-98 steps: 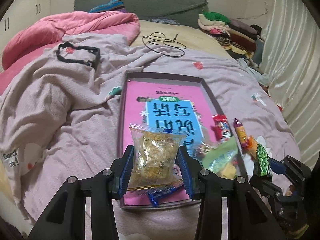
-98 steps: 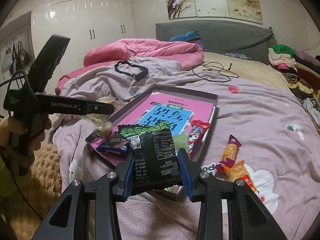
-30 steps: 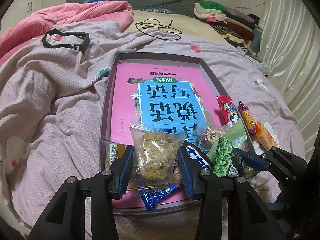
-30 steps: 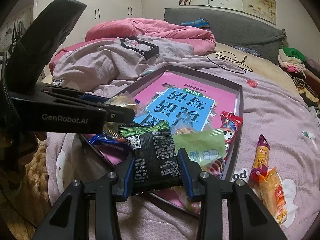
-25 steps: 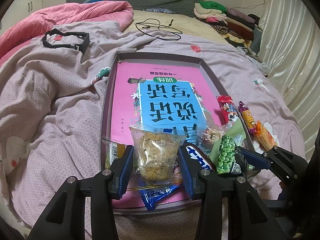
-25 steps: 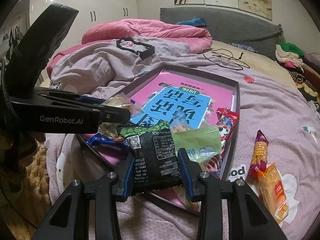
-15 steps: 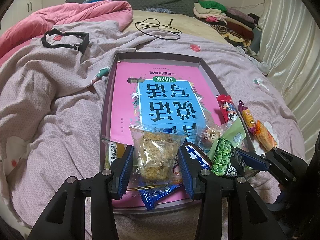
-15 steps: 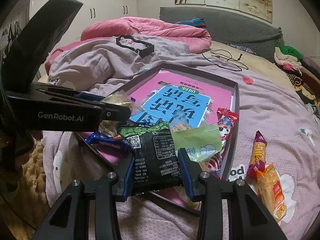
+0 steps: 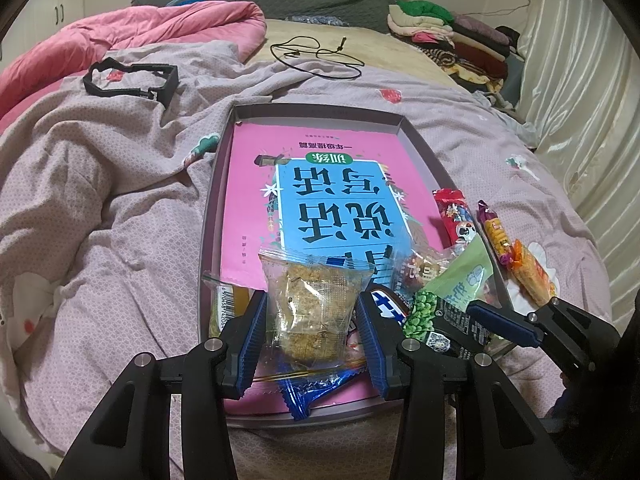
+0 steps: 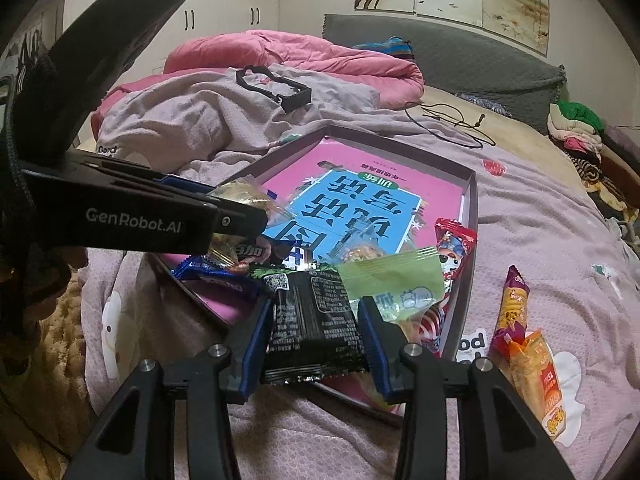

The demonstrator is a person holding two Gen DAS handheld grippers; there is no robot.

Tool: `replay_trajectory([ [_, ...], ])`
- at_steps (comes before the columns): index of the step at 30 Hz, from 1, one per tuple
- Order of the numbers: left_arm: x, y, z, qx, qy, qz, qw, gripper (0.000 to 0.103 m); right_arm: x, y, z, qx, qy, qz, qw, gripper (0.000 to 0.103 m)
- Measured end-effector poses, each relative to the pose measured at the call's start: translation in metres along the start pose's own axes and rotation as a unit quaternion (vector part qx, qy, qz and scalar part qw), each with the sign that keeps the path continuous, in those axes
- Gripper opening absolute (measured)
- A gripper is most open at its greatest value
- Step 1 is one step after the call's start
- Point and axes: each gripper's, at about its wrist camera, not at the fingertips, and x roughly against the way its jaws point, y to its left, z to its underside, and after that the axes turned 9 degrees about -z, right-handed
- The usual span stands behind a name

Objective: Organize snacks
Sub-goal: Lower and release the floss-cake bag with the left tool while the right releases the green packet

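The left gripper (image 9: 310, 330) clenches a clear packet of crumbly snack (image 9: 312, 308) over the near end of the grey tray (image 9: 208, 216). The right gripper (image 10: 314, 340), its jaws just easing apart, has the black snack packet (image 10: 316, 320) between its pads; whether they still press it is unclear. At two o'clock, an orange packet (image 10: 538, 380) lies on the bed outside the tray. Snacks beneath overlap and are half hidden.
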Motion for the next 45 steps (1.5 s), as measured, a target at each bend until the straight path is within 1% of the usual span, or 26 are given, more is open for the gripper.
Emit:
replay_trajectory([
  [7,0.002,0.0,-0.001,0.0,-0.002,0.0,1.0,0.046,0.021,0.0,0.011,0.007,-0.017,-0.022,1.0,0.045],
  [10,0.003,-0.001,-0.002,-0.001,-0.003,0.002,1.0,0.046,0.028,0.0,0.013,0.008,-0.022,-0.045,0.999,0.045],
  [13,0.004,-0.003,-0.001,-0.004,-0.003,0.002,1.0,0.047,0.027,0.004,0.012,0.016,-0.02,-0.046,0.999,0.044],
  [15,0.004,-0.004,-0.001,-0.005,-0.003,0.003,1.0,0.047,0.025,0.006,0.012,0.017,-0.018,-0.051,0.998,0.041],
  [17,0.003,-0.005,-0.001,-0.006,-0.002,0.005,1.0,0.047,0.023,0.007,0.012,0.024,-0.015,-0.048,0.998,0.039],
  [19,0.003,-0.005,-0.001,-0.007,-0.001,0.007,0.9999,0.047,0.02,0.008,0.013,0.03,-0.007,-0.035,0.999,0.037],
  [25,0.002,-0.008,-0.001,-0.012,0.0,0.01,0.9999,0.047,0.015,0.005,0.013,0.033,-0.001,-0.019,0.999,0.036],
  [34,-0.001,-0.008,0.0,-0.009,0.005,0.01,0.9999,0.048,0.014,0.0,0.011,0.024,-0.003,-0.016,1.0,0.035],
  [38,0.002,-0.01,0.0,-0.013,0.0,0.009,0.9999,0.053,0.014,-0.001,0.01,0.024,-0.003,-0.016,1.0,0.035],
  [45,0.005,-0.012,-0.001,-0.016,-0.004,0.006,0.9998,0.058,0.014,-0.006,0.009,0.014,-0.005,-0.017,1.0,0.035],
])
